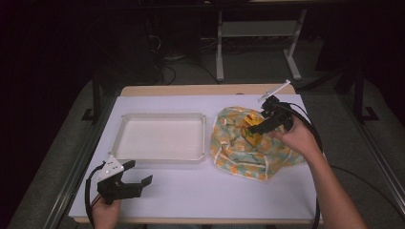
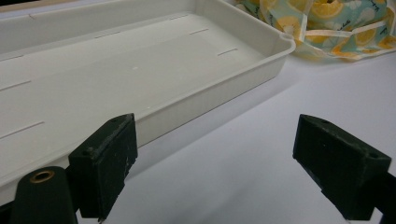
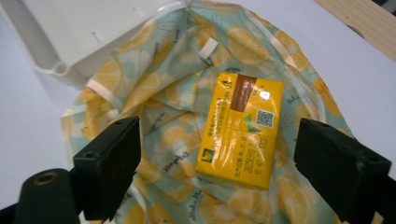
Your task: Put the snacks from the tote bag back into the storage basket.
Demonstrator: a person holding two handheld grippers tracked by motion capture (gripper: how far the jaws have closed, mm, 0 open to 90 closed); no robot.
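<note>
A lab-like workroom: a white-covered test table (image 1: 191, 191), metal frame legs (image 1: 219, 47), floor cables (image 1: 165, 71).

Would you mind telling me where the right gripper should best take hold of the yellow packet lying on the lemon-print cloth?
Probably across its two long sides, coming straight down from above. The yellow packet lies flat, face up, on the lemon-print cloth, and the right gripper hangs over it with its jaws open wider than the packet. Its long edges run roughly between the jaws, so a slight turn should square them.
</note>
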